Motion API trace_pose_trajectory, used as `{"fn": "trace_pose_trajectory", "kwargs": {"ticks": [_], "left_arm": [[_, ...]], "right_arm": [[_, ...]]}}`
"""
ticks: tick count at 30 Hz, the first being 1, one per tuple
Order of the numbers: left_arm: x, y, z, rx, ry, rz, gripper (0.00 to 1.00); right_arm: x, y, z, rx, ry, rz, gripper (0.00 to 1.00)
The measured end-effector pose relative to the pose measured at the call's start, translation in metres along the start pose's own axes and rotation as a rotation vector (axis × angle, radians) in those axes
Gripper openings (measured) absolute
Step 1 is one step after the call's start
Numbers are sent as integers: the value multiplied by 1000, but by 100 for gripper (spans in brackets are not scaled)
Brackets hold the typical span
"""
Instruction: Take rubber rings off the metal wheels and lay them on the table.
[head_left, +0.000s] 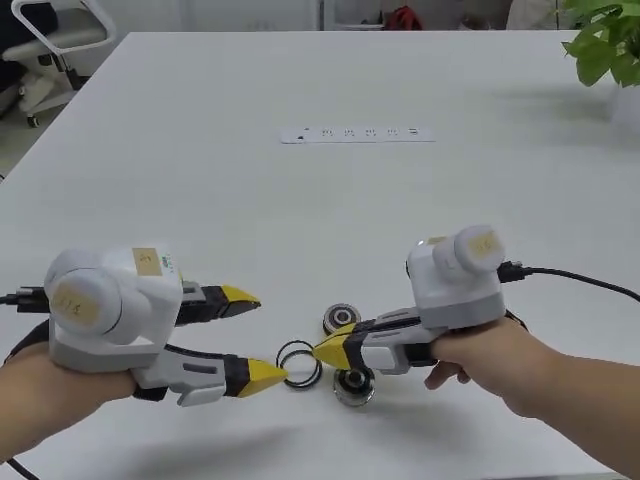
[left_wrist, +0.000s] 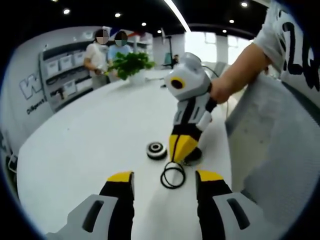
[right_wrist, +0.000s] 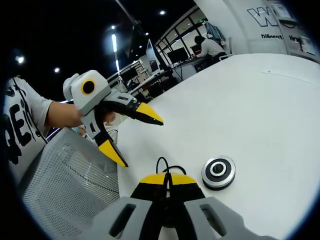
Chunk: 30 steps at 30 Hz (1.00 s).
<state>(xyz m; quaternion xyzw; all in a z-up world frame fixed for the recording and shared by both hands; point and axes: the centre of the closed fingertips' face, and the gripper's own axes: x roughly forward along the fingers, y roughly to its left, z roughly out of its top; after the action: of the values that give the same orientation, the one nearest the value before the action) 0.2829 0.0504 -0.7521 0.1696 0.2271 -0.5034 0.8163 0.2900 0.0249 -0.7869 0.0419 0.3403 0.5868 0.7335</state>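
Stripping is looking partly done: rubber rings (head_left: 298, 362) are lying on the table (head_left: 320, 210) beside the metal wheels (head_left: 341, 318), the right gripper (head_left: 320, 350) pinching shut, seemingly on one, while the left gripper (head_left: 266, 336) is gaping open.

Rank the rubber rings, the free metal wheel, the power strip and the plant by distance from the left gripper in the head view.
From the left gripper:
1. rubber rings, at its jaws
2. metal wheel, just right
3. power strip, mid-table
4. plant, far right corner
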Motion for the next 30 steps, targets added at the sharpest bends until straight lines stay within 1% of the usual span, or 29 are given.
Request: {"fn": "trace_pose_trajectory", "kwargs": {"ticks": [4, 10, 18, 22, 30], "left_arm": [[1, -1, -3, -2, 8, -2, 50], [2, -1, -4, -6, 9, -8, 49], [3, -2, -6, -11, 15, -13, 48], [3, -2, -9, -14, 22, -16, 48], [3, -2, -9, -16, 25, -19, 47]], "right_arm": [[0, -2, -3, 9, 5, -3, 0], [1, -3, -5, 25, 12, -7, 0], [3, -6, -9, 13, 26, -20, 0], [3, -7, -10, 3, 34, -26, 4], [3, -6, -12, -21, 46, -30, 9]]}}
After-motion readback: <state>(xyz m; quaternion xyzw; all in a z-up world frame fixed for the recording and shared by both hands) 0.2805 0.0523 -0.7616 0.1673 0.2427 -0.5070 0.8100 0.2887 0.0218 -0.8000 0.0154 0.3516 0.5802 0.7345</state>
